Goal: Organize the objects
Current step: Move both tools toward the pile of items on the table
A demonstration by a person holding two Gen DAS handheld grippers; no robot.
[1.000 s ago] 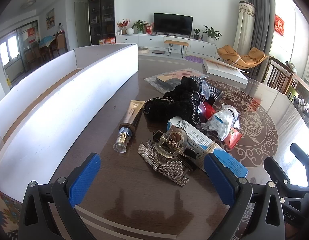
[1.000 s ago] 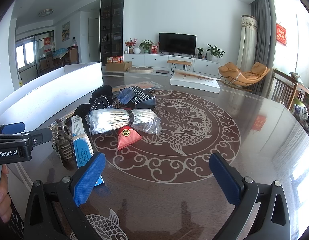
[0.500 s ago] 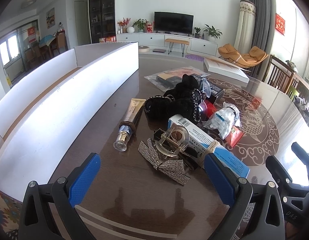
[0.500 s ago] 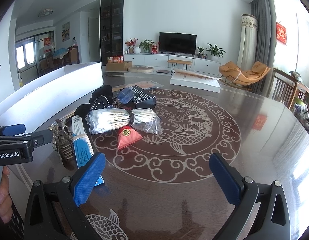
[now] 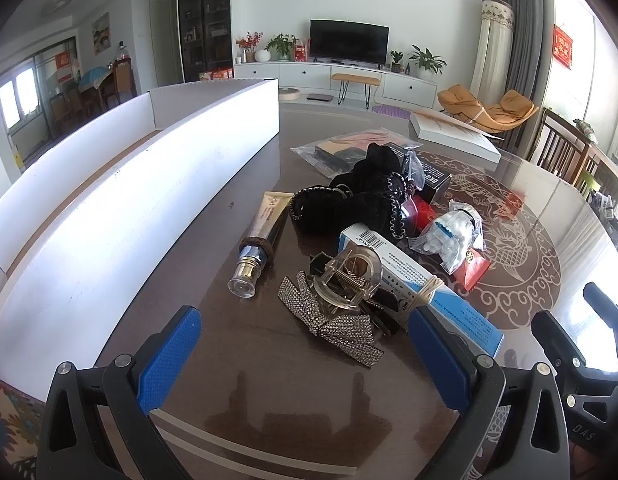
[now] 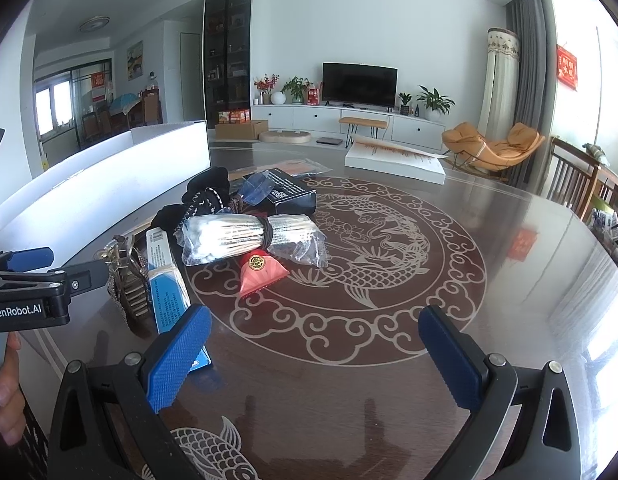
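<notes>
A pile of small items lies on the dark table. It holds a cosmetic tube (image 5: 261,240), a rhinestone bow (image 5: 329,320), a clear hair claw (image 5: 349,280), a blue-white box (image 5: 421,280), black scrunchies (image 5: 361,204), a bag of cotton swabs (image 6: 249,236) and a red pouch (image 6: 261,276). My left gripper (image 5: 305,356) is open and empty, just short of the bow. My right gripper (image 6: 313,356) is open and empty, to the right of the pile. The left gripper also shows in the right wrist view (image 6: 29,276).
A long white open box (image 5: 121,184) runs along the table's left side. A black box (image 6: 289,192), a plastic bag (image 5: 341,148) and a flat white box (image 6: 393,160) lie farther back. Chairs (image 6: 581,184) stand at the right.
The left gripper has edged slightly toward the pile. The right gripper has not visibly moved.
</notes>
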